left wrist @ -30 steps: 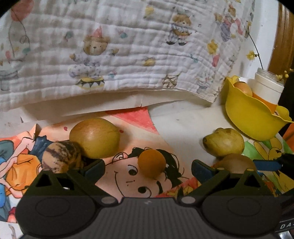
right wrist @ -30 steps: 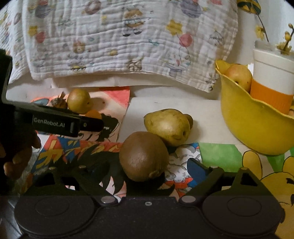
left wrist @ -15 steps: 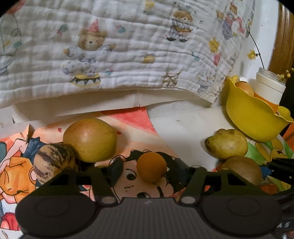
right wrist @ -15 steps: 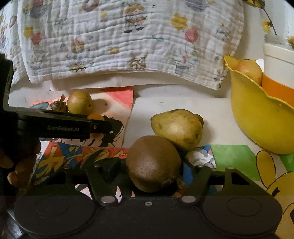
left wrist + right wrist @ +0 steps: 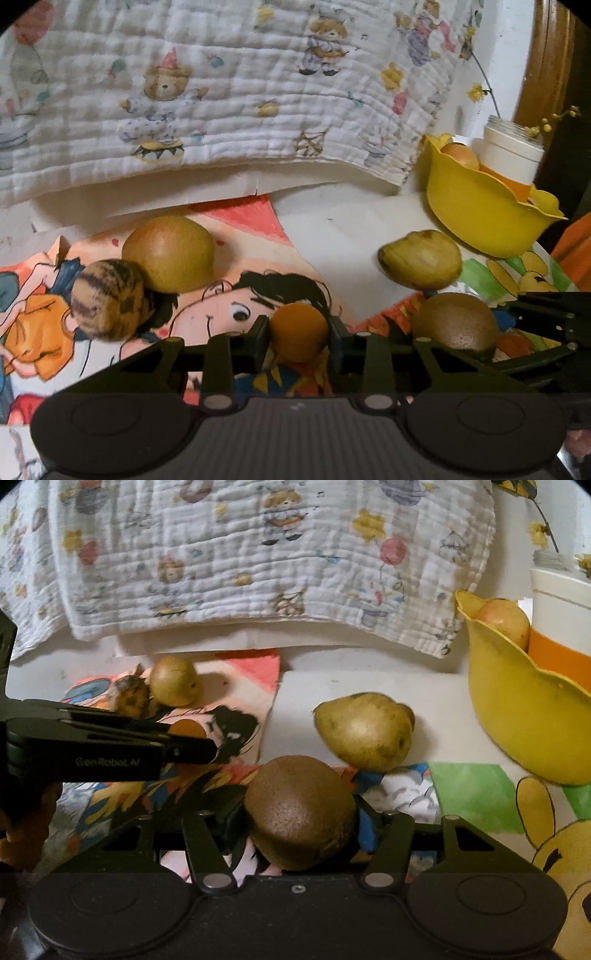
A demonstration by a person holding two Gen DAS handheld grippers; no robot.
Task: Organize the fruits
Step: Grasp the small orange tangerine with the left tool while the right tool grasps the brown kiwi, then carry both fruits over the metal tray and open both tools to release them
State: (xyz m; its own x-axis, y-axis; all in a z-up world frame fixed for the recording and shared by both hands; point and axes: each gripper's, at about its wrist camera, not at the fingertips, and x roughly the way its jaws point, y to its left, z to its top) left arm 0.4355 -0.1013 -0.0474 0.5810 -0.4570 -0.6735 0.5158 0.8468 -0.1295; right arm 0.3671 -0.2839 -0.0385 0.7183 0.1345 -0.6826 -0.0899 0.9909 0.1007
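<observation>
Left gripper (image 5: 298,334) closing, pads against the small orange fruit (image 5: 298,331) on the cartoon mat (image 5: 258,236). Right gripper (image 5: 301,821) closing around the kiwi (image 5: 299,812) (pads look pressed on), just beside the pear (image 5: 365,729); yellow bowl (image 5: 524,716) nearby.

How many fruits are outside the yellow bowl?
5: small orange between the left gripper's closing jaws, kiwi between the right's, pear behind it, round fruit and striped fruit far left.

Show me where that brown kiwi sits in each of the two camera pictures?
Left wrist view: kiwi at lower right, beside the other gripper.
Right wrist view: kiwi at bottom centre, between the right gripper pads as its jaws close.
Shared landmark: yellow bowl at right.
</observation>
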